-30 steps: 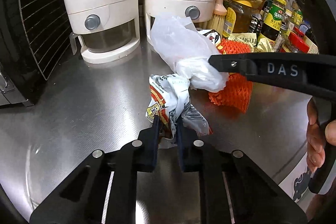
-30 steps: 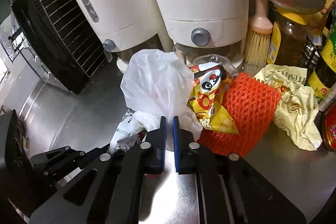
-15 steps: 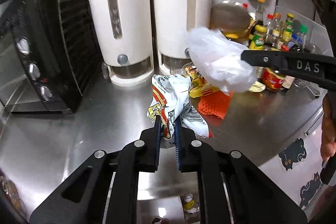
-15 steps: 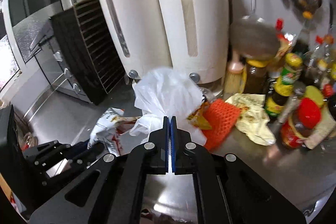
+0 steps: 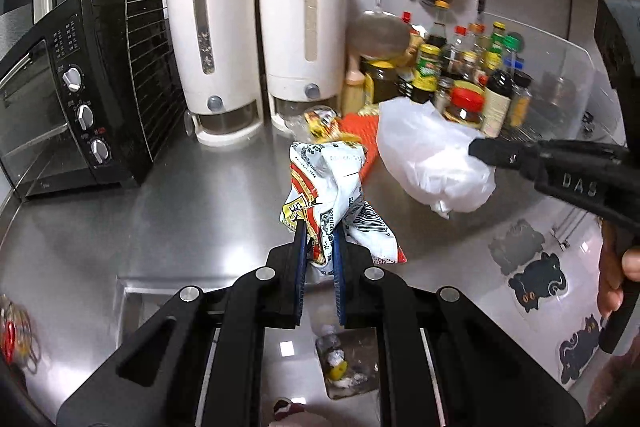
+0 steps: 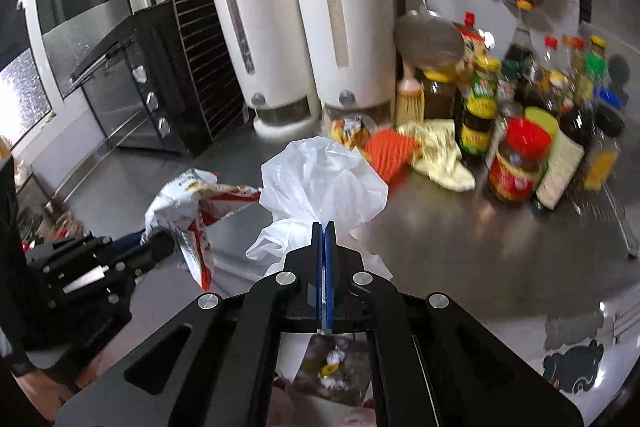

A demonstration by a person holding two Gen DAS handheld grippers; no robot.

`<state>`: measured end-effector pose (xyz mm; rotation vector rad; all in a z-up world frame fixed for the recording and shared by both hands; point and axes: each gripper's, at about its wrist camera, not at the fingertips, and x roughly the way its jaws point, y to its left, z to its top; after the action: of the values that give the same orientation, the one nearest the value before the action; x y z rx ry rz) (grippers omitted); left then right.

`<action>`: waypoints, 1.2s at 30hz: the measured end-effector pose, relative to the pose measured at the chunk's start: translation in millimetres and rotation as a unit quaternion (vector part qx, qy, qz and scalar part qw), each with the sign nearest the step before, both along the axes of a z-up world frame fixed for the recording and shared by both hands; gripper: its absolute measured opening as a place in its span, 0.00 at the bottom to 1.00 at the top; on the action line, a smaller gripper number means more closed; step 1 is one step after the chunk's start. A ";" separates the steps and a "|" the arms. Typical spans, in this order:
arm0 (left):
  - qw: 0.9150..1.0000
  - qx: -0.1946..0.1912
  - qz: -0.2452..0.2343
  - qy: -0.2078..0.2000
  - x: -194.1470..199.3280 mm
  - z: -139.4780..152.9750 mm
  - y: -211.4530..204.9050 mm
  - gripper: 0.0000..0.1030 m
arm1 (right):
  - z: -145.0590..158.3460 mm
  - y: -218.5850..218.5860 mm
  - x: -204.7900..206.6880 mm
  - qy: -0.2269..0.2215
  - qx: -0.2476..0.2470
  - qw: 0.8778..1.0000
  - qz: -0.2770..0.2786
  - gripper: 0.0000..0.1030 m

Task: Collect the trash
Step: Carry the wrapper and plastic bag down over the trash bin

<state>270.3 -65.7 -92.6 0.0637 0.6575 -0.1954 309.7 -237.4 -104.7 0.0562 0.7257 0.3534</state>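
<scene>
We hold 2 pieces of trash clear of the steel counter (image 5: 168, 211), one in each tool. Our left gripper (image 5: 318, 235) is narrowed onto a crumpled white-and-red snack wrapper (image 5: 324, 179), the blue pads pinching its lower folds. Our right gripper (image 6: 324, 233) is clamped tight on the gathered neck of a white plastic bag (image 6: 324, 179), which balloons above the pads. Both pieces hang above the counter's front edge, the wrapper to the left of the bag. Near the back edge, an orange foam net (image 6: 390, 151), a yellow snack packet (image 5: 320, 119) and a crumpled yellow wrapper (image 6: 438, 155) lie just in front of 2 white dispensers (image 5: 212, 39) and beside the sauce bottles (image 6: 516, 163). A black toaster oven (image 5: 68, 99) sits at the back left corner.
</scene>
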 end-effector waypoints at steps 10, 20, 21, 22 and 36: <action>1.000 -0.001 -0.014 0.023 -48.6 -44.6 -12.0 0.10 | -56.9 -21.6 -60.8 0.032 0.009 0.999 -0.002 0.02; 0.995 -0.008 -0.022 0.093 -59.3 -133.9 -22.1 0.10 | -137.9 -14.1 -71.6 0.091 0.003 0.996 -0.002 0.02; 0.994 -0.010 -0.021 0.103 -58.0 -143.2 -22.4 0.11 | -145.7 -13.3 -71.1 0.098 0.005 0.995 -0.003 0.02; 0.994 -0.012 -0.019 0.112 -56.7 -152.2 -22.3 0.11 | -155.2 -12.1 -69.8 0.107 0.006 0.994 -0.004 0.02; 0.970 -0.013 0.001 0.244 -17.3 -289.1 -19.7 0.11 | -302.3 -1.7 -38.5 0.242 0.011 0.970 -0.032 0.02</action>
<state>253.1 -85.4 -381.8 -0.0124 1.1461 -0.2206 271.2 -239.1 -407.0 0.1907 1.2004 0.2872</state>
